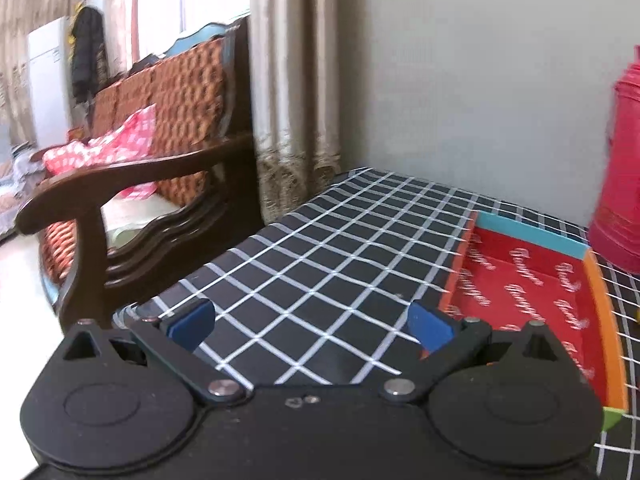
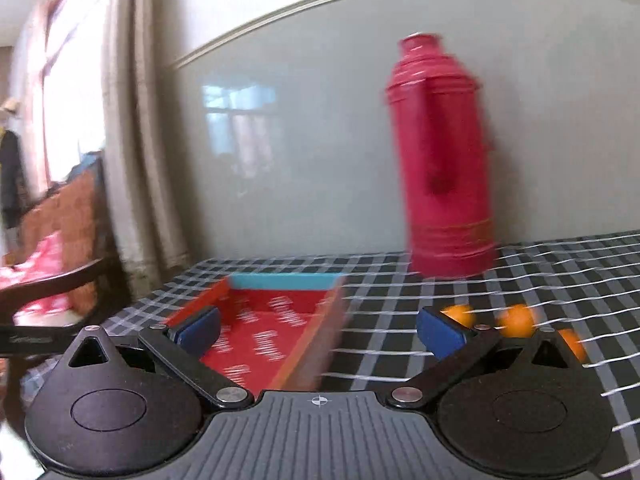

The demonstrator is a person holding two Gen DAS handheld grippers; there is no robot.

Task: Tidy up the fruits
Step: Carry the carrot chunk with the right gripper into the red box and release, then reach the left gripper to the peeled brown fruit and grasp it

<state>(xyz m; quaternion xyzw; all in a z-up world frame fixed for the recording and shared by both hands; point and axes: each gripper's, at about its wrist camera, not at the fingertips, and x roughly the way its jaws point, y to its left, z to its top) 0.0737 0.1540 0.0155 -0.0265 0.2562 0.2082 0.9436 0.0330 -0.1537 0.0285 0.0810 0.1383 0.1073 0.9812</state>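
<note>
While both views blur: bench point(image 1: 320, 248) checkered.
Left tool point(image 1: 312, 322): jaws apart, nothing between.
Right tool point(image 2: 318, 330): jaws wide, nothing between.
Tray point(image 2: 286, 280): no fruit visible.
Oranges point(image 2: 516, 320): three, right of tray.

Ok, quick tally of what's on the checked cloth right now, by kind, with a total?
Oranges: 3, at and, all on the cloth to the right of the tray
Tray, red with coloured rim: 1, nothing in the part that shows
Red flask: 1, upright by the wall
Total: 5
</note>
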